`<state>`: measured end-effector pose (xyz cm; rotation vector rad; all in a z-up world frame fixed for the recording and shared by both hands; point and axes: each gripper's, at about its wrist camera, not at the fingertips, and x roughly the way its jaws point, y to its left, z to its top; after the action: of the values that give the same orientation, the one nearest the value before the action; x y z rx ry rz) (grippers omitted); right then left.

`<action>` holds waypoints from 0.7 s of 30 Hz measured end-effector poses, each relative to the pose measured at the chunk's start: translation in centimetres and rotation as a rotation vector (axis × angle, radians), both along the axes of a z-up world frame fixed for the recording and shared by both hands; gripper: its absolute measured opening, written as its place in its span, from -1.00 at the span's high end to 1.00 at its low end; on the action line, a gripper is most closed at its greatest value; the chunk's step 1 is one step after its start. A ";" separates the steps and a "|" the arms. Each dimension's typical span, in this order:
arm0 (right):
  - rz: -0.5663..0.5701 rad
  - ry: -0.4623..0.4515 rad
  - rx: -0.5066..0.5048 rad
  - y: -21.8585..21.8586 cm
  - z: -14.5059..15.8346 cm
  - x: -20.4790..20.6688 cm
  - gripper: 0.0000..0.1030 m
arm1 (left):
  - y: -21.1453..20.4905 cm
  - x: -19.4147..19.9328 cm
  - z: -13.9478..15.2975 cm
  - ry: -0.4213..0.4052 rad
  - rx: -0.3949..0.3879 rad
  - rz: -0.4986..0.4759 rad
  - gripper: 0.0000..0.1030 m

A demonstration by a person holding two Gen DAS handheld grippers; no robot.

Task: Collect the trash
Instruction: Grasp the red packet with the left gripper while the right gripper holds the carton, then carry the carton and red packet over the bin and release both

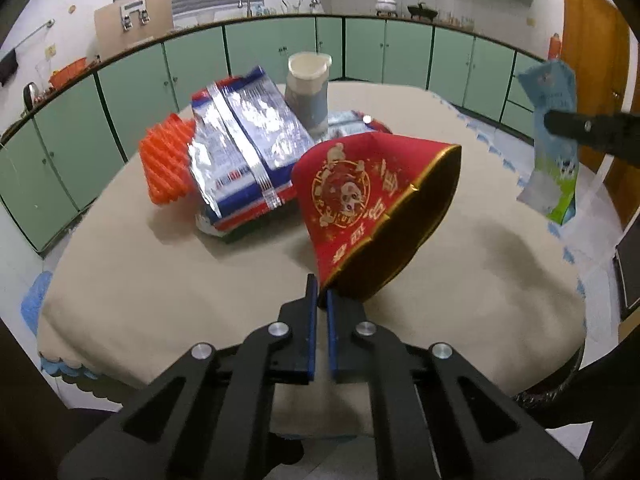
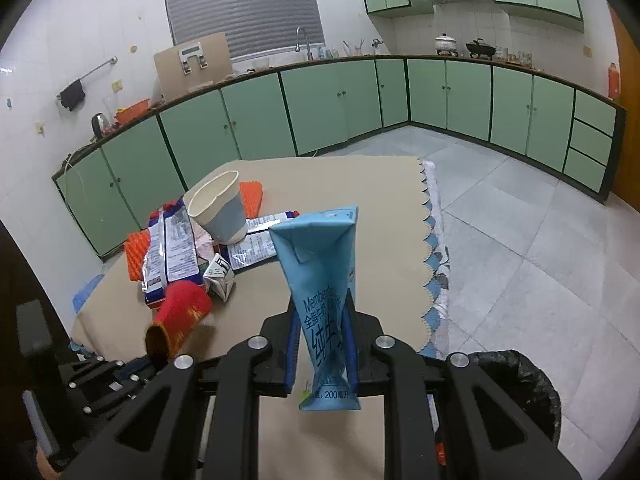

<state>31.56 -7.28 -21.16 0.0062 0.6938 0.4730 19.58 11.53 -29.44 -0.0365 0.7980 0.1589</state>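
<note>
A red paper cup (image 1: 360, 200) with gold print lies tipped on the beige table cloth (image 1: 160, 280). My left gripper (image 1: 322, 296) is shut on the near edge of its rim. The same cup (image 2: 182, 312) shows at lower left in the right wrist view. My right gripper (image 2: 322, 328) is shut on a flattened blue milk carton (image 2: 320, 272) and holds it upright above the table's near edge. In the left wrist view that carton (image 1: 554, 140) hangs at the far right, with a black finger (image 1: 580, 126) across it.
A pile sits mid-table: a blue and silver snack wrapper (image 1: 244, 148), an orange foam net (image 1: 166, 160), a pale paper cup (image 1: 308, 92) and a small crumpled carton (image 2: 219, 276). A black-lined bin (image 2: 516, 392) stands by the table's right side. Green cabinets line the walls.
</note>
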 end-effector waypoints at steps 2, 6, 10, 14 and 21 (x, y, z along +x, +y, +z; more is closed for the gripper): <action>-0.001 -0.008 -0.006 -0.2 0.5 -0.5 0.64 | 0.0 -0.2 1.1 -0.015 -0.011 -0.005 0.95; -0.017 -0.028 -0.012 -1.1 1.9 -1.6 0.64 | -1.1 -0.9 3.9 -0.067 -0.019 -0.032 0.94; -0.067 -0.048 -0.015 -3.6 3.3 -3.0 0.64 | -2.6 -1.1 6.1 -0.109 -0.026 -0.072 0.95; -0.147 -0.048 -0.030 -7.5 4.0 -4.6 0.64 | -5.5 -0.7 7.4 -0.128 -0.038 -0.131 0.95; -0.296 0.021 -0.047 -14.7 2.0 -6.7 0.64 | -11.9 0.2 8.0 -0.117 -0.068 -0.278 0.95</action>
<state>24.85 -21.96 -19.14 0.0691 0.7108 0.1727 19.80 -0.42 -21.49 0.0015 0.6839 -0.1329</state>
